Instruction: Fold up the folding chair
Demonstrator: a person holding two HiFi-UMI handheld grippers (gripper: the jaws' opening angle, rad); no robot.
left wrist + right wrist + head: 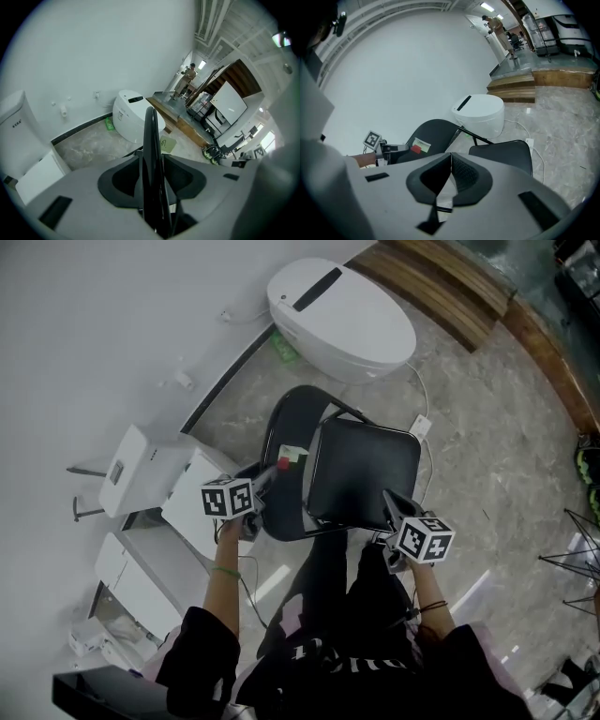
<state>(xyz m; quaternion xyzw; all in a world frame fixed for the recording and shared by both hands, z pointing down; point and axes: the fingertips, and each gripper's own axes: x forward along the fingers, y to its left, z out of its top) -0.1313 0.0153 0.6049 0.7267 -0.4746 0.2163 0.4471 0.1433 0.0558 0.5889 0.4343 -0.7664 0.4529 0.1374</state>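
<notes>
While the left gripper straddles the thin dark rim of the backrest, its jaws stand wide apart with a gap on each side, so they clamp nothing. The right gripper has its jaws pressed fully together with nothing between them, and it hovers at the near right corner of the seat. The folding chair is black and fully unfolded, and it stands on a pale marbled floor. The person's legs are just at the front of the chair, and a white toilet is close behind it. A small label sits on the backrest near the left gripper. A white cable trails on the floor beside the chair's far right side. The main risk appears to be a pull on the backrest before the left jaws close, which would let the smooth rim slide out. The right gripper, shut as it is, can probably only nudge or lift the seat from below, and it may skid off that glossy surface. An uneven push could send the chair scooting across the polished floor into the toilet behind it. It could also tip the chair sideways. As the seat swings up toward the backrest, the left jaws could get pinched in the closing gap. A chair leg might also snag the cable beside it.
</notes>
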